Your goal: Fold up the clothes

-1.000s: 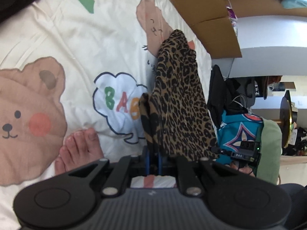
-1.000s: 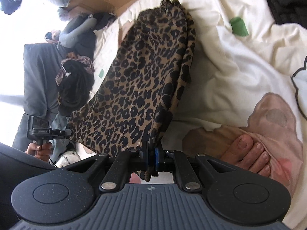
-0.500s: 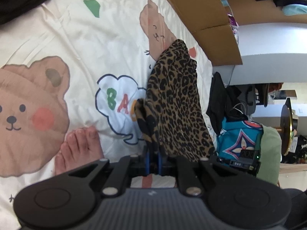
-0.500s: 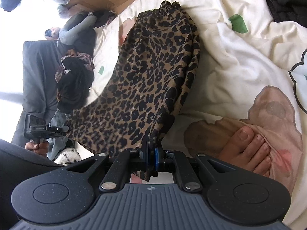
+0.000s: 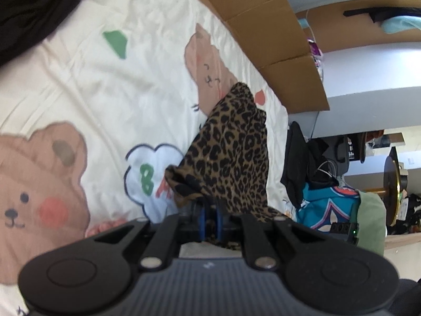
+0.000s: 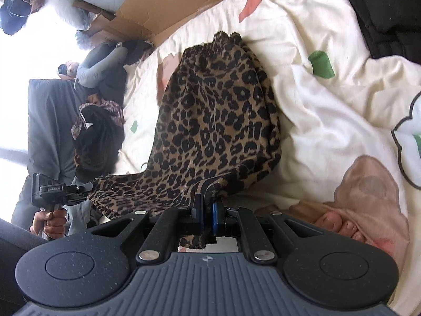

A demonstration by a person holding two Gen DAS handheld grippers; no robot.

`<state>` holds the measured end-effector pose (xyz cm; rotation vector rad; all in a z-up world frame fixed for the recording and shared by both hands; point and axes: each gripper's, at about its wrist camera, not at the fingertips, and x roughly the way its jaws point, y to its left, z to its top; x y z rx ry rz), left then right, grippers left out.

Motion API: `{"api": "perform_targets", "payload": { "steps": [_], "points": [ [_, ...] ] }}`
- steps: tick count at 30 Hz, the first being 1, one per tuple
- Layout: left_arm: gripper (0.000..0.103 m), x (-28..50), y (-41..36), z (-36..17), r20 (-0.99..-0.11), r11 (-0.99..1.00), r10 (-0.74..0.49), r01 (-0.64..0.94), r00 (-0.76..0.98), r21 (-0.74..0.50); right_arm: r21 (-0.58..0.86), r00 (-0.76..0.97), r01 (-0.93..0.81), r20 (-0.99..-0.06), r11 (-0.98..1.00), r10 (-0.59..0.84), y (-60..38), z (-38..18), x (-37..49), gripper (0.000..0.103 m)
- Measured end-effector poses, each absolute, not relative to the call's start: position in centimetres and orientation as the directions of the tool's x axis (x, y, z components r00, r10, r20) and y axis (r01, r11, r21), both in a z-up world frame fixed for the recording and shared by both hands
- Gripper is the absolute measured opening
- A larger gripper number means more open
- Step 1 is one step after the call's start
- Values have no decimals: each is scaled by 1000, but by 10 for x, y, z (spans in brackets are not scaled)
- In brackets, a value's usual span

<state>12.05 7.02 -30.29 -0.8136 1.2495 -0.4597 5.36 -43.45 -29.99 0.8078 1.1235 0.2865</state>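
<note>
Both grippers' fingers pinch leopard garment (image 6: 215, 121) over bear duvet (image 5: 110, 100).

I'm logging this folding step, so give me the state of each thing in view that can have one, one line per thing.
Leopard-print garment: lifted at the near edge, far end resting on the quilt, not yet folded flat.
Left gripper: shut on the leopard-print garment.
Right gripper: shut on the leopard-print garment.
Quilt: spread out, wrinkled.
Cardboard box: flaps open, beside the quilt.
</note>
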Motion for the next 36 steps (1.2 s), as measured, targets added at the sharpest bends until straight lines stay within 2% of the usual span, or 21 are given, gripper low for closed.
{"api": "perform_targets", "payload": {
  "steps": [13, 36],
  "points": [
    [9, 159, 64, -295, -645, 667, -672, -80, 363, -741, 701, 530, 207, -667, 683, 524, -445, -301, 72, 5],
    [9, 221, 45, -327, -668, 720, -609, -56, 429, -692, 665, 611, 305, -686, 682, 396, -451, -336, 102, 5]
  ]
}}
